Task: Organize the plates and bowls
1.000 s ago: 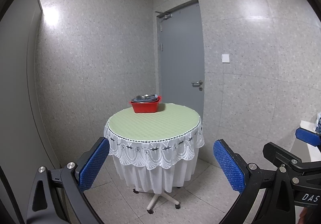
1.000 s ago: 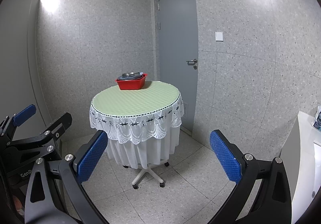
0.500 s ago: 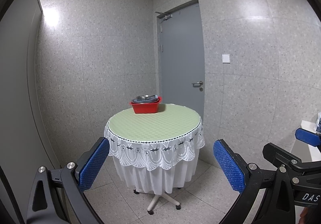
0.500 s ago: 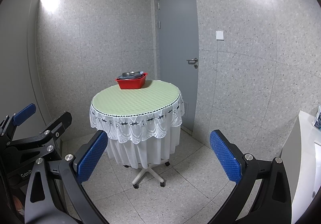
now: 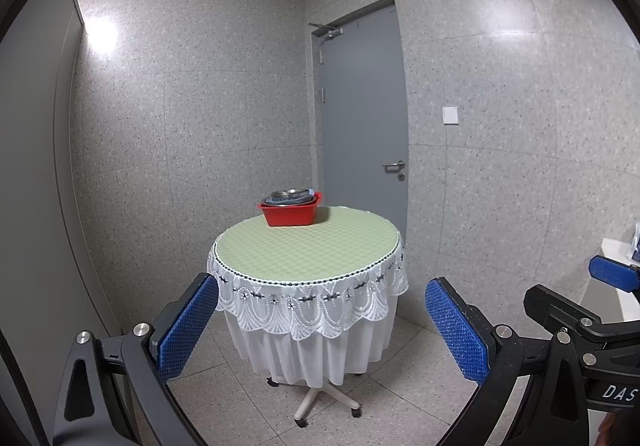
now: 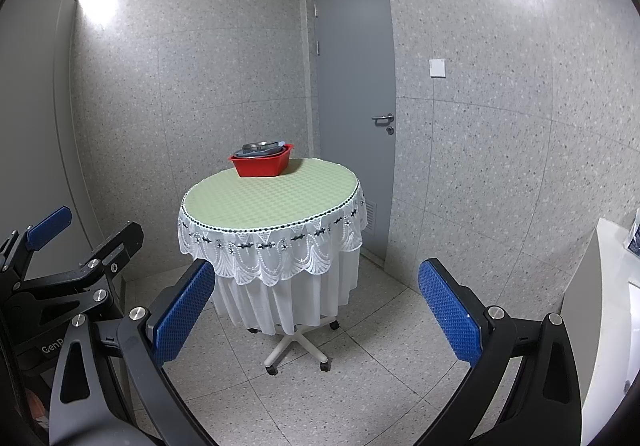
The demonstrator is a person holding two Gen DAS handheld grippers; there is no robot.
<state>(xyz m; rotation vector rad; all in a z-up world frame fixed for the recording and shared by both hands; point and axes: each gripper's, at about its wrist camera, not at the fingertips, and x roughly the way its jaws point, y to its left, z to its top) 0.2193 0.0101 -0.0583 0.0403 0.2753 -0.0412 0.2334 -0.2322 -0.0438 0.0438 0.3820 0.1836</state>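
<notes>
A red tub point(image 5: 290, 215) point(image 6: 261, 165) stands at the far edge of a round table point(image 5: 308, 246) point(image 6: 268, 198) covered with a green cloth and white lace. Stacked metal bowls and plates point(image 5: 290, 196) point(image 6: 260, 148) fill the tub; I cannot tell them apart at this distance. My left gripper point(image 5: 322, 322) is open with nothing between its blue pads, well short of the table. My right gripper point(image 6: 316, 310) is also open and holds nothing, equally far back. Each wrist view shows the other gripper at its edge.
A grey door point(image 5: 362, 126) with a lever handle is shut behind the table. The table rests on a wheeled star base point(image 6: 296, 346) on a tiled floor. A white counter point(image 6: 600, 306) runs along the right. Speckled walls close in on the left and the back.
Both views have shifted slightly: the table sits a little higher and nearer in the frames. Both grippers stay open and nothing on the table has moved.
</notes>
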